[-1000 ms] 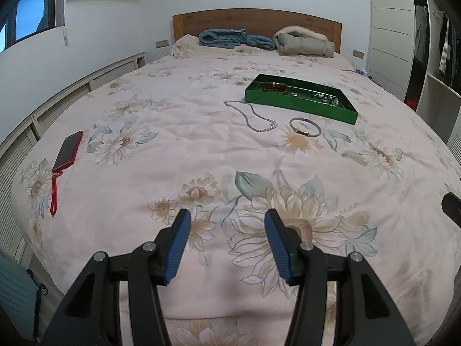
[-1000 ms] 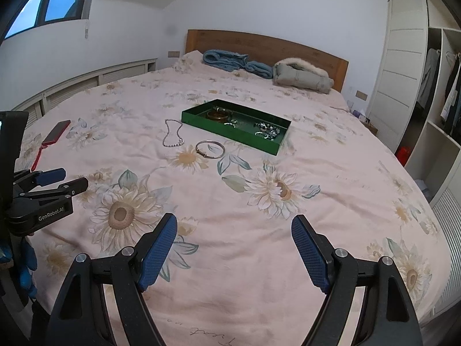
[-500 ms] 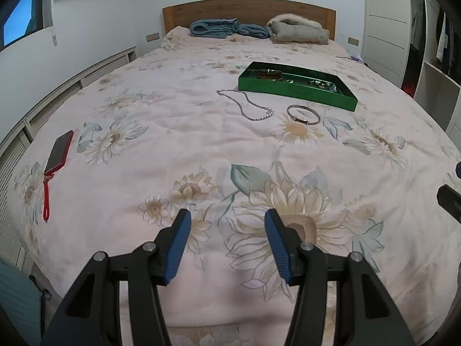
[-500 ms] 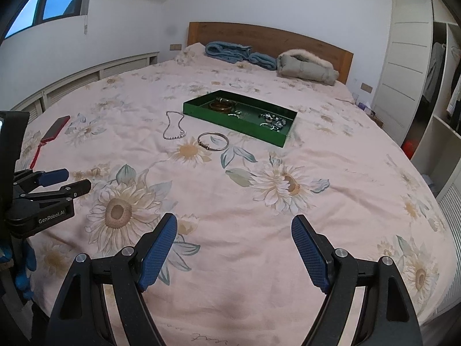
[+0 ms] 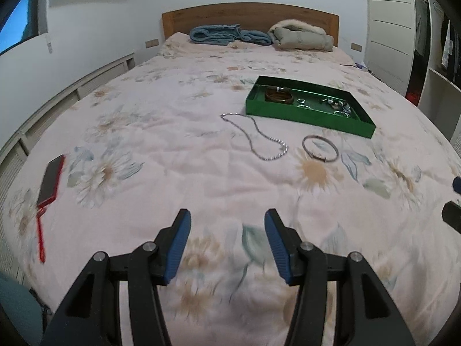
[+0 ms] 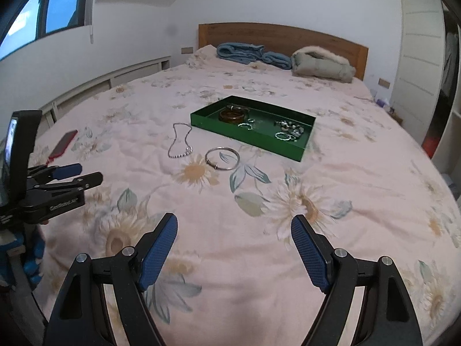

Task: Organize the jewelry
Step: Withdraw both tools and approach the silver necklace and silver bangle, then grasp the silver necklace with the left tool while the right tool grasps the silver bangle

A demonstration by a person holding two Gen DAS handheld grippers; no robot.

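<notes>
A green tray (image 5: 305, 115) (image 6: 245, 138) lies mid-bed and holds a brown bangle, rings and other small pieces. In front of it on the floral cover lie a silver necklace (image 5: 282, 148) (image 6: 180, 154) and a thin metal bangle (image 5: 319, 158) (image 6: 214, 165). My left gripper (image 5: 227, 222) is open and empty over the near part of the bed, well short of the necklace. My right gripper (image 6: 234, 225) is wide, its jaws closing slightly with nothing between them, short of the bangle. The left gripper (image 6: 66, 173) also shows at the left edge of the right wrist view.
A red phone with a red strap (image 5: 52, 180) (image 6: 64, 144) lies at the bed's left side. A folded blue blanket (image 5: 227, 34) and a grey fur-trimmed coat (image 5: 302, 39) rest by the wooden headboard. A wardrobe and open shelves stand to the right.
Both grippers have moved forward over the bed, so the tray, necklace and bangle now look nearer. Nothing was picked up or shifted.
</notes>
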